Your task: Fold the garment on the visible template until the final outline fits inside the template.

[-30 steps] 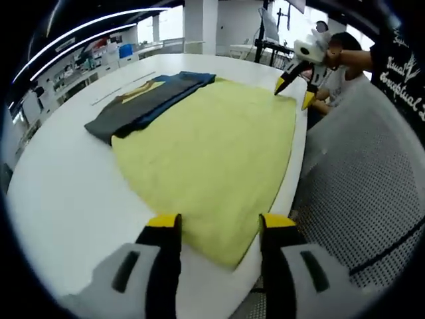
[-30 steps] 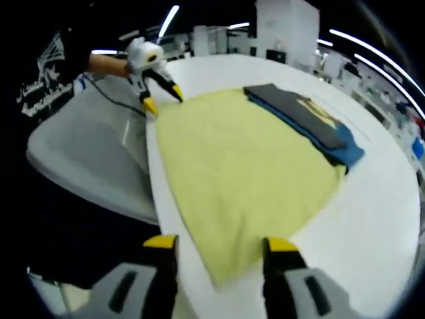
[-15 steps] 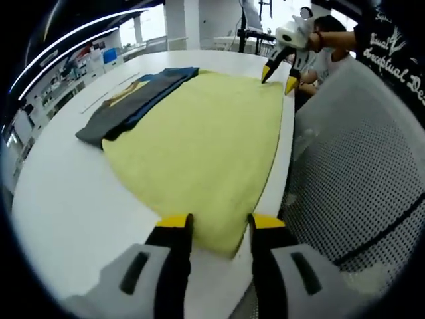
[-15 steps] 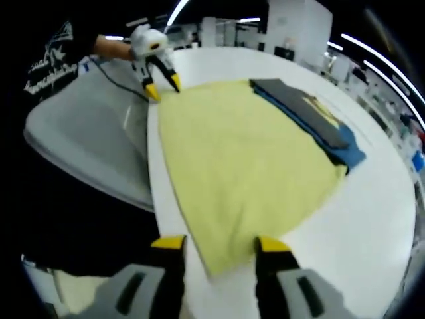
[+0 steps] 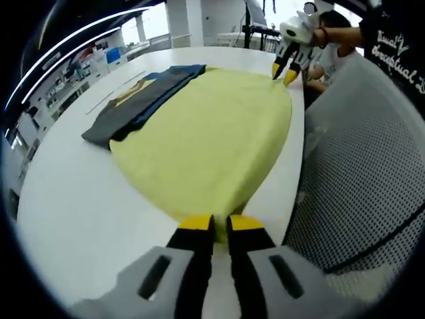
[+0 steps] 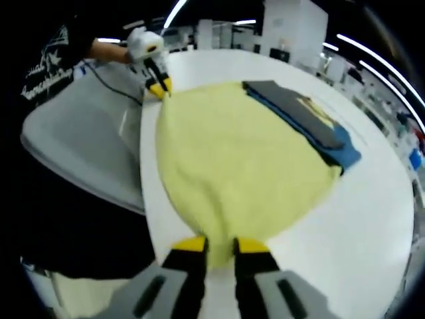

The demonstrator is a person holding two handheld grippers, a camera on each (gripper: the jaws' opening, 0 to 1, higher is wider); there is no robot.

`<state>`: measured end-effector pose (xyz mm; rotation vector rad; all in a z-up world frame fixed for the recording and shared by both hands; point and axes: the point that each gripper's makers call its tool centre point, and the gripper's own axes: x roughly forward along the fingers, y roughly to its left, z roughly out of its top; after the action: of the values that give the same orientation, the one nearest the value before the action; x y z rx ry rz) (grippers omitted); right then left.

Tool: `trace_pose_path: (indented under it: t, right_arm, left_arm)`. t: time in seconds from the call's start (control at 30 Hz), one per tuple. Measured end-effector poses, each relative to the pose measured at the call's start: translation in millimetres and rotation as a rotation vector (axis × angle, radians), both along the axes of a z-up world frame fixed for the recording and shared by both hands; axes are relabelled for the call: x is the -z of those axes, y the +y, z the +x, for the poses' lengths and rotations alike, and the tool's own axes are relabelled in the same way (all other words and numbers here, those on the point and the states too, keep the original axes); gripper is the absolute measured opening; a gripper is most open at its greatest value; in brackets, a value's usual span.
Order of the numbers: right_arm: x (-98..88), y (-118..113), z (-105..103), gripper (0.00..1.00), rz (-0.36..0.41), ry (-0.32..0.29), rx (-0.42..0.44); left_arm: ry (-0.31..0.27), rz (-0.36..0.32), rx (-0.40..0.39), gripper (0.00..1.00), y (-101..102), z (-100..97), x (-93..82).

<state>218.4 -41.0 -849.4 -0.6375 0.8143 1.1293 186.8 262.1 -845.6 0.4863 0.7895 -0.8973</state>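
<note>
Both grippers closed since earlier: left gripper pinches near corner of yellow garment, right gripper pinches opposite corner; table beneath.

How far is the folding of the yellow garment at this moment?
Done: both grippers have closed on the yellow cloth garment, the left gripper on one near-edge corner, the right gripper on the other. In hand: the garment lies spread flat on the white table, beside a folded grey and blue stack. Left: every fold. I cannot make out a template.
</note>
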Motion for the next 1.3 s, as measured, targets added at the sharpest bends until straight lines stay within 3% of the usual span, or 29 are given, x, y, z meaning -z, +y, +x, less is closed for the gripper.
trace_pose_path:
  t: [0.23,0.7,1.1,1.3]
  right_arm:
    - [-1.4,1,1,0.01,0.022,0.024,0.015]
    - [-15.7,0,-19,0.0,0.092,0.106,0.039]
    - [-32.5,1,-48,0.0,0.083,0.193,-0.062]
    - [-37.8,3,-48,0.0,0.084,0.197,-0.085]
  left_arm:
    - [-0.005,0.033,0.014,0.01,0,-1.3,-3.0]
    - [0.043,-0.001,-0.01,0.01,2,-20.9,-19.1]
    - [0.134,-0.021,0.07,0.01,5,-51.3,-25.6]
    - [0.138,-0.033,0.068,0.01,7,-51.7,-32.8]
